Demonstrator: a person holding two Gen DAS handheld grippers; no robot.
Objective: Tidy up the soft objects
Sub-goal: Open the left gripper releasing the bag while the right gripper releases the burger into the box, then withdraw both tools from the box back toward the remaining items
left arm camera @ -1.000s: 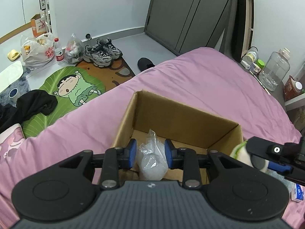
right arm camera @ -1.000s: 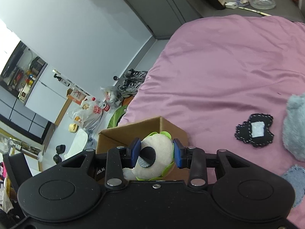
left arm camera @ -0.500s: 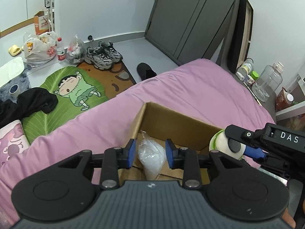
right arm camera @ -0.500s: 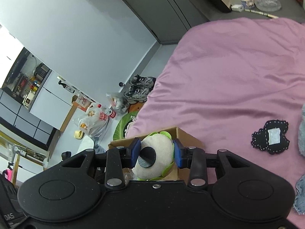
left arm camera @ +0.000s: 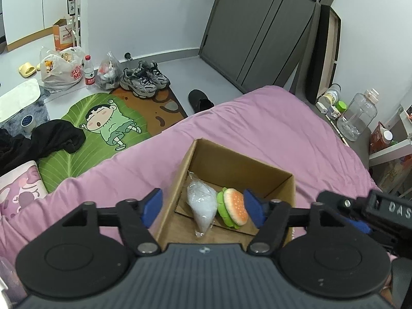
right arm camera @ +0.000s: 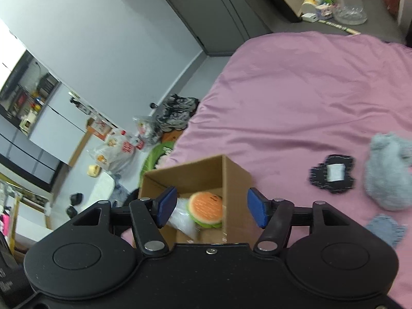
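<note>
1. Left wrist view: the left gripper hangs over the cardboard box, blue pads spread wide and nothing between them.
2. Down in the box lie a clear plastic bag of something white and, touching it on the right, a plush hamburger tipped on its edge: orange bun, green lettuce frill.
3. The bag looks light and crinkly, slick on the outside; I judge it would slide out of a shallow pinch, so the gathered, narrower end is the place to take it.
4. The burger looks light and squashy; a grip across the bun faces should hold without harm.
5. The box is stiff brown corrugated board, flaps open, sitting on the pink bedsheet, which is smooth with soft creases.
6. Right wrist view: the right gripper is also wide apart and empty, poised above the same box, the burger and bag visible below.
7. Still out on the sheet, well apart from the box: a grey fluffy plush, bulky and yielding, best taken deep into its pile.
8. Beside it lies a flat black fabric patch with a white label, and nearer the camera a blue fuzzy piece, possibly denim, though blur makes that uncertain.
9. Flat pieces want an edge pinch, lifted off the sheet.
</note>
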